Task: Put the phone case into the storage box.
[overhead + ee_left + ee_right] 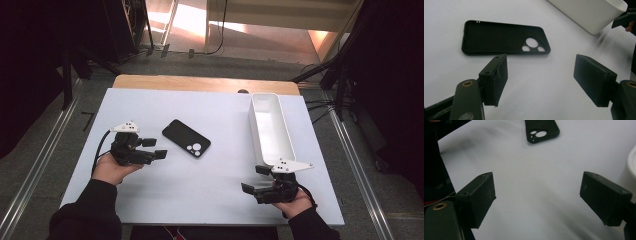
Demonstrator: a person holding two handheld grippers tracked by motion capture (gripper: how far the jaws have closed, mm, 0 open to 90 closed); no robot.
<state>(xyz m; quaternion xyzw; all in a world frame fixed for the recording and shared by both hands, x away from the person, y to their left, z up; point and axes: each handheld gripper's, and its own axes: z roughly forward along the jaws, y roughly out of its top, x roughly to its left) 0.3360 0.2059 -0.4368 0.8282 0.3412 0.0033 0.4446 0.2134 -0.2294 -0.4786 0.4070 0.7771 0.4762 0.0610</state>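
The left gripper (154, 148) has its jaws wide apart with nothing between them, pointing right at the phone case (186, 138), which lies flat just beyond them, left of centre on the white bench (215, 180). The right gripper (255, 179), near the bench's near right corner, also gapes empty beside the tray (270, 127).

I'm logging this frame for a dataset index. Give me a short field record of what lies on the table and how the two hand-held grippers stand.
surface: white table top
item: black rubbery phone case, lying flat, camera cutouts at its near end
container: long white plastic bin, empty, at the right
left hand-held gripper: open, near the case, not touching
right hand-held gripper: open, holds nothing, by the bin's near end
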